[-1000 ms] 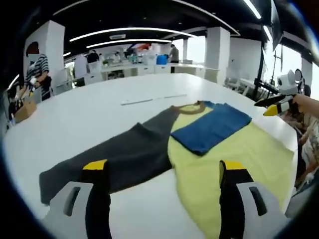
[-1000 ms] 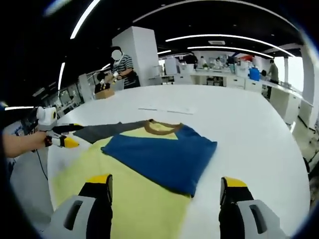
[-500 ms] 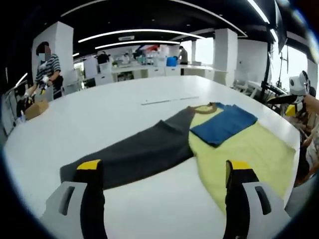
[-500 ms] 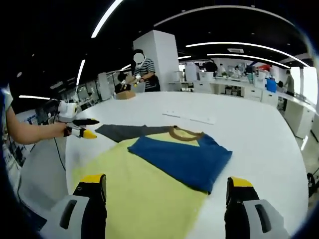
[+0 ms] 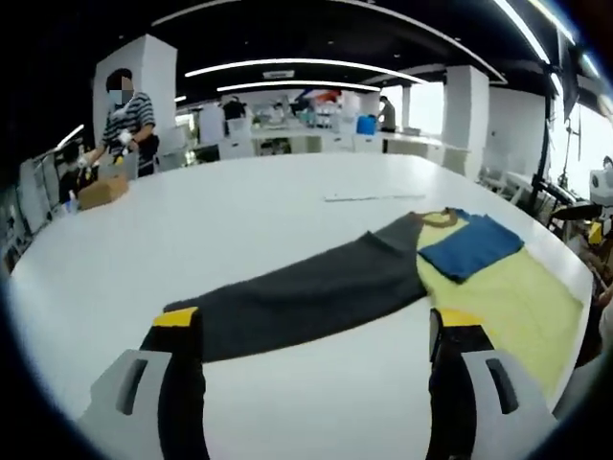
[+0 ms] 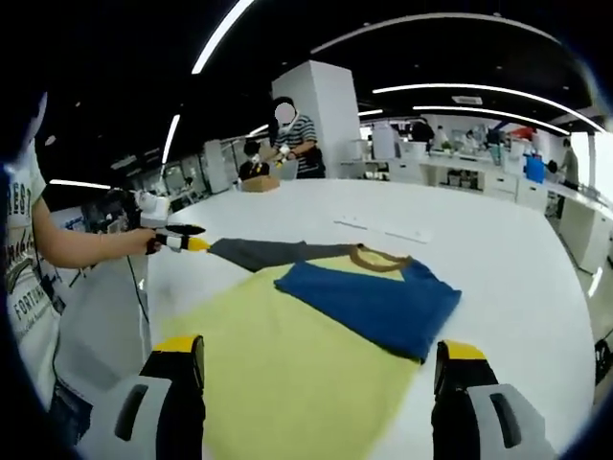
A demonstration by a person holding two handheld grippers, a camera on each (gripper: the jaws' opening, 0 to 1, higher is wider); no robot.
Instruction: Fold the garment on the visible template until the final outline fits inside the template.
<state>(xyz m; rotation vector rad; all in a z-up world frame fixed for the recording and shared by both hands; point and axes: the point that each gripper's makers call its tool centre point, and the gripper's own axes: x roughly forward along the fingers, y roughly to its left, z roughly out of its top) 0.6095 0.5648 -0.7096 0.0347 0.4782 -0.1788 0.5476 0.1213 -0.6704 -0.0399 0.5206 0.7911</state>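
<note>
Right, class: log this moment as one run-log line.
shirt flat on table | blue sleeve folded in | grey sleeve spread out | left gripper open, empty | right gripper open, empty

A yellow garment (image 6: 287,355) is being shown spread on the white table (image 6: 517,278), its blue sleeve (image 6: 369,302) folded across the chest and its grey sleeve (image 6: 259,253) outstretched. The left gripper (image 6: 196,243) is being held beside the grey sleeve's end. The right gripper (image 6: 316,359) is being held with jaws apart.

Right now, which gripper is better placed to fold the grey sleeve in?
Probably the left gripper: the grey sleeve ends just ahead of its open jaws. The right gripper faces the yellow body, across from that sleeve.
</note>
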